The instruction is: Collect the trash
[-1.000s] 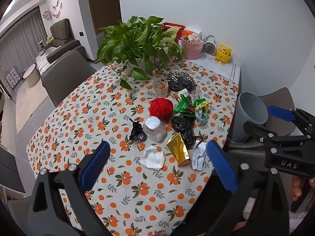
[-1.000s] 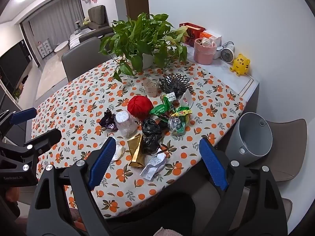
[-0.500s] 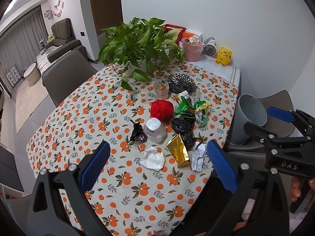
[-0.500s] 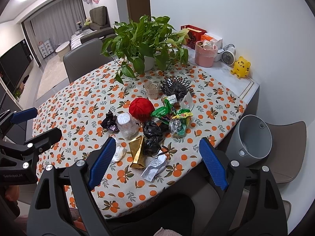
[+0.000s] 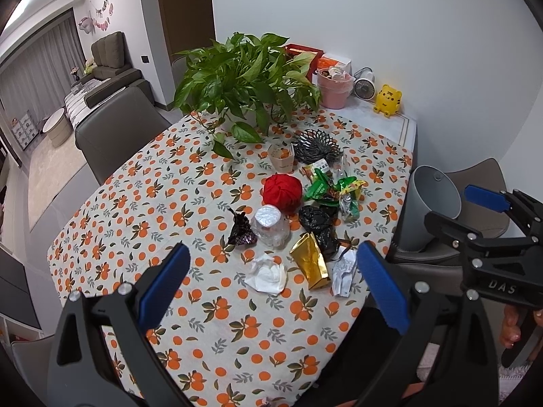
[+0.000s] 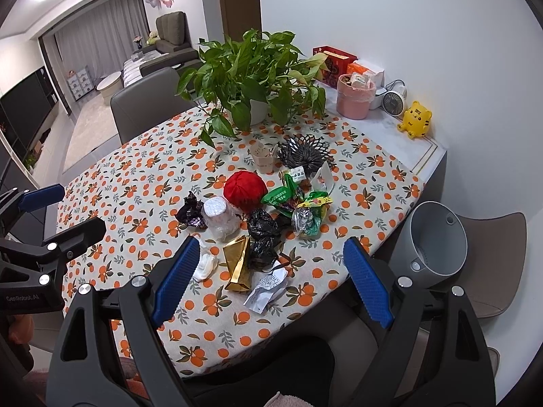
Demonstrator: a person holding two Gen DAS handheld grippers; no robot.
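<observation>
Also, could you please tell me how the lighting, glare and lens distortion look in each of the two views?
Left wrist view: strong fisheye bending with dark rounded corners, even light, sharp focus on the shiny gold foil pouch, and the left gripper open. Right wrist view: the same bending, a bright ceiling-light glare at upper left, soft reflections on the gold pouch, and the right gripper open.

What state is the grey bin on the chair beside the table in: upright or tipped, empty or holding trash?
Tipped and apparently empty. The grey bin leans with its mouth toward the table; only bare inner wall shows, though its bottom is hidden.
</observation>
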